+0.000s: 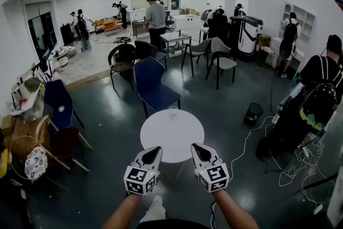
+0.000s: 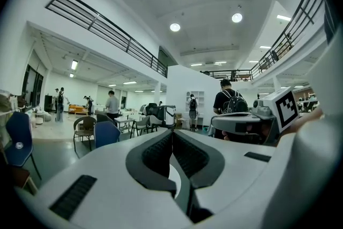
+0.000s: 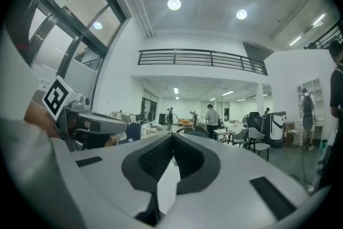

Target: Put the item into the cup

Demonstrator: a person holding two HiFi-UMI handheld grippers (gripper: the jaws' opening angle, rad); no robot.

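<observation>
A round white table (image 1: 171, 134) stands just ahead of me in the head view. At its far edge is a small clear thing that looks like a cup (image 1: 172, 110); I cannot make out any separate item. My left gripper (image 1: 155, 150) and right gripper (image 1: 198, 148) hover side by side above the table's near edge, tips pointing forward. Both are shut with nothing between the jaws. In the left gripper view the left gripper (image 2: 172, 132) shows its pads meeting at the tip, and the right gripper view shows the same for the right gripper (image 3: 172, 135). Both look out level across the hall.
A blue chair (image 1: 153, 86) stands right behind the table. A black waste bin (image 1: 253, 113) and loose white cables (image 1: 292, 169) lie on the floor to the right, beside a person with a backpack (image 1: 320, 99). More chairs (image 1: 59, 107) crowd the left side. Several people stand farther back.
</observation>
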